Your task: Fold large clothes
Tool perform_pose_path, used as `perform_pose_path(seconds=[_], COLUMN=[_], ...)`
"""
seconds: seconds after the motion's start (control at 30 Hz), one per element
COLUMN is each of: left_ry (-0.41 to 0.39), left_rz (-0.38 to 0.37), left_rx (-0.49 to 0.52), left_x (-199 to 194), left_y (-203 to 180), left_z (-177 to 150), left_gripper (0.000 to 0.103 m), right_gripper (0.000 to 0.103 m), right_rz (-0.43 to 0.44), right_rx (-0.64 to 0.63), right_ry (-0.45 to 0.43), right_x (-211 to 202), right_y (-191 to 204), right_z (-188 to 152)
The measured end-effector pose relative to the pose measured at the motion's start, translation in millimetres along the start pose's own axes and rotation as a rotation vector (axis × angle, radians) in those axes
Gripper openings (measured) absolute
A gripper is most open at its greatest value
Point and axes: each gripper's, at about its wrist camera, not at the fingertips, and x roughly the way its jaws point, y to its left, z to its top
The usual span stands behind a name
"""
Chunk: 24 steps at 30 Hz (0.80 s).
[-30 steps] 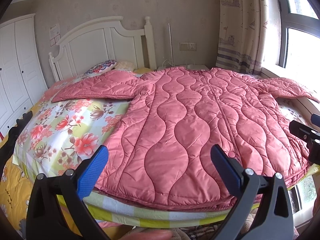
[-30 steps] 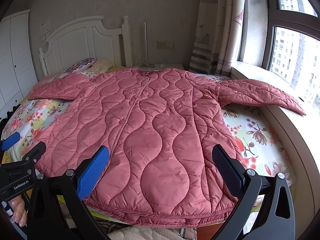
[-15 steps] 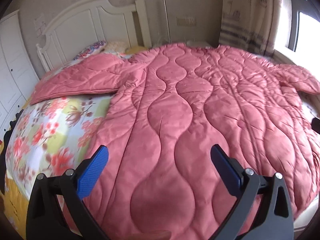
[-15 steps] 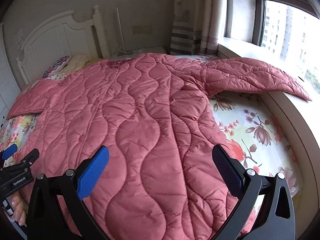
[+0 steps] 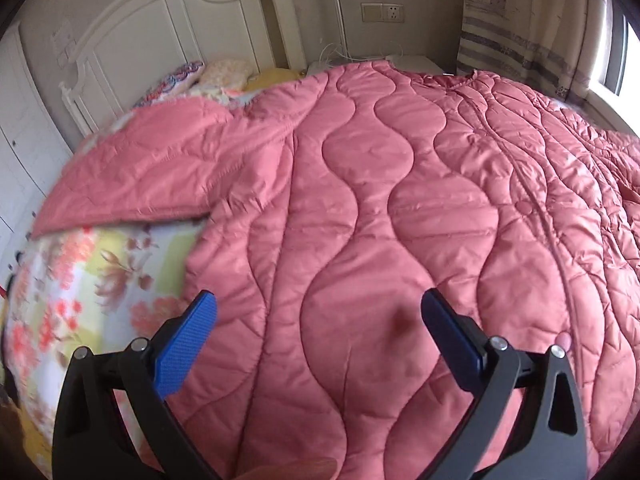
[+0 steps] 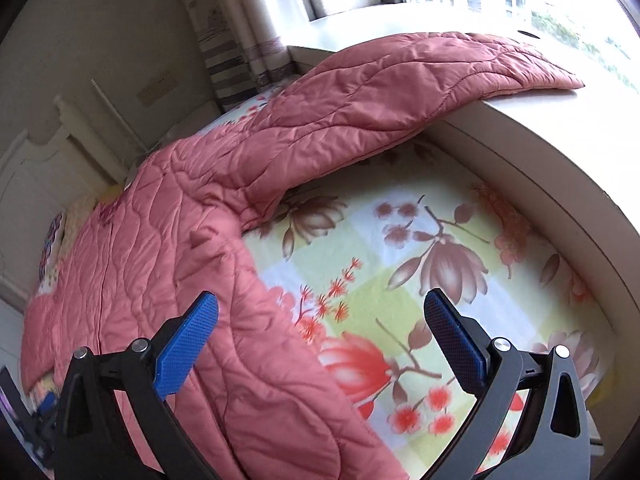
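A large pink quilted coat (image 5: 380,208) lies spread flat on the bed, front up, with a small dark spot near its lower left part. Its left sleeve (image 5: 152,168) stretches out toward the bed's left side. Its right sleeve (image 6: 400,92) reaches onto the window ledge. My left gripper (image 5: 318,328) is open and empty, low over the coat's body. My right gripper (image 6: 320,332) is open and empty, over the coat's right edge (image 6: 256,320) and the bare sheet beside it.
The bed has a floral sheet (image 6: 420,280) and a white headboard (image 5: 180,36) with pillows (image 5: 192,76). A window ledge (image 6: 540,152) runs along the bed's right side, with curtains (image 5: 520,20) behind. A white wardrobe (image 5: 20,152) stands at the left.
Both grippers have moved forward and down over the bed. The left one now hovers close over the coat's body. The right one has swung right toward the sleeve and ledge.
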Motion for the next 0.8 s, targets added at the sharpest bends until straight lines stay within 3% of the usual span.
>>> perform_pose_path(seconds=[0.1, 0.23, 0.57, 0.63, 0.7, 0.77, 0.8], left_ry=[-0.007, 0.027, 0.023, 0.023, 0.023, 0.022, 0.022], left_rz=[-0.044, -0.13, -0.108, -0.107, -0.107, -0.108, -0.107], left_rx=[-0.006, -0.105, -0.095, -0.095, -0.094, -0.095, -0.095], left_x=[12.6, 23.3, 24.4, 24.4, 24.6, 24.7, 24.7], left_y=[8.7, 26.1, 18.4, 18.2, 18.8, 19.6, 20.3], left_z=[-12.2, -11.4, -10.6, -10.7, -10.8, -10.9, -11.0], left_gripper=[0.101, 0.101, 0.101, 0.101, 0.101, 0.101, 0.101], right_gripper=[0.099, 0.099, 0.097, 0.077, 0.05, 0.028, 0.024], right_rz=[-0.027, -0.045, -0.05, -0.059, -0.107, -0.154, -0.177], right_rx=[0.064, 0.181, 0.369, 0.356, 0.292, 0.23, 0.201], right_ry=[-0.058, -0.107, -0.187, -0.222, -0.268, -0.362, -0.395], right_x=[3.6, 21.1, 62.3, 61.2, 56.1, 47.2, 42.6], right_y=[-16.1, -36.2, -47.7, -46.2, -38.4, -29.4, -23.9], right_z=[19.8, 44.6, 99.7, 103.0, 105.9, 110.3, 112.4])
